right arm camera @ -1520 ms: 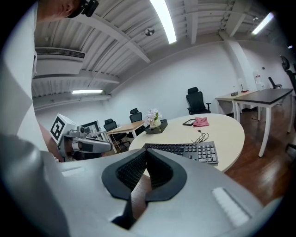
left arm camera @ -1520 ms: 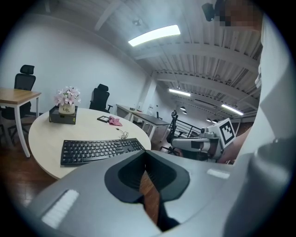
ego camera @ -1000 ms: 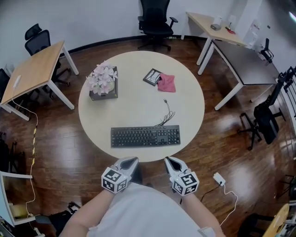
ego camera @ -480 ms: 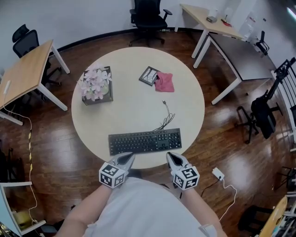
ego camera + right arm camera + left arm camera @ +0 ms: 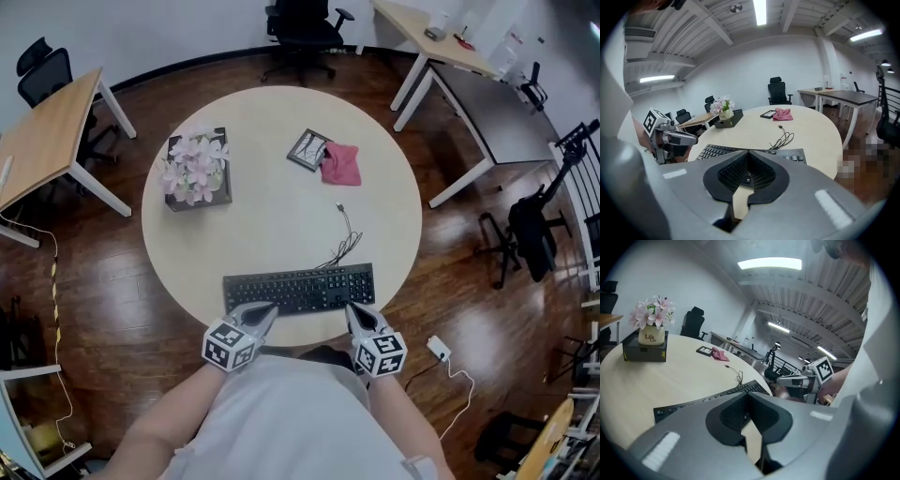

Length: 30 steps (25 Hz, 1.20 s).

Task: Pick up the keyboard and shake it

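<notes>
Hovering at the near rim of the round table (image 5: 281, 216), my left gripper (image 5: 265, 309) and right gripper (image 5: 355, 310) both have their jaws closed, with nothing between them. The keyboard (image 5: 298, 288) lies flat just beyond my tips, not yet gripped; pick-up and shaking are, I judge, both left to do. Counted: two grippers, one keyboard, one cable (image 5: 345, 239), one flower box (image 5: 197, 169) far left, one red cloth (image 5: 338, 164) beside one dark booklet (image 5: 307, 150).
</notes>
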Motion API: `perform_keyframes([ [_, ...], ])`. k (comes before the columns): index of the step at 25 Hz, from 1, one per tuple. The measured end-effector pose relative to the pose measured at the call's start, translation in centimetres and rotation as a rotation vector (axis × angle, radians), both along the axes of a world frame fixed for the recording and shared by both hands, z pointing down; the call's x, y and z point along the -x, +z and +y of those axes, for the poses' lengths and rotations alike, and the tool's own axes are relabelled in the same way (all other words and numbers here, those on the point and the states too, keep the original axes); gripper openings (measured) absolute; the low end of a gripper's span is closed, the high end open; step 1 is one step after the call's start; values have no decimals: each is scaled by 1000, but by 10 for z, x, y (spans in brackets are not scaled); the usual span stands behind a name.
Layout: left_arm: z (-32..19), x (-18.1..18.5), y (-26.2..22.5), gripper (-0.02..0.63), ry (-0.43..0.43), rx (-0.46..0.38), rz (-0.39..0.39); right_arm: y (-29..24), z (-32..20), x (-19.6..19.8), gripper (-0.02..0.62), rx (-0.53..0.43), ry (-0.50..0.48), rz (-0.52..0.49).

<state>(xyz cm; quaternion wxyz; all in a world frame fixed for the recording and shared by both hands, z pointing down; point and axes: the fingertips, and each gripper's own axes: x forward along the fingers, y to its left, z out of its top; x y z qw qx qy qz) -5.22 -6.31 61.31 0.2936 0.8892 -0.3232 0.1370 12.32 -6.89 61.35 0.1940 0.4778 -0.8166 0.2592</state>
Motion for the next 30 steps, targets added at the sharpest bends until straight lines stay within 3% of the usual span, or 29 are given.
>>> perform_keyframes([
  [4,-6,18,16,11,-44,35,-22,20,-1,-10,14,65,10,19],
  [8,-11,36,27,71,-76,39,-62,37,-6,-26,54,135,31,36],
  [14,-11,69,57,109,-147,163,-176,65,-29,-51,160,276,55,98],
  [19,-19,92,73,185,-257,223,-195,77,-54,-68,255,278,80,111],
  [23,-29,108,81,223,-315,151,-248,84,-65,-71,345,258,76,72],
  [30,-29,117,97,261,-363,166,-269,96,-66,-69,373,251,37,61],
])
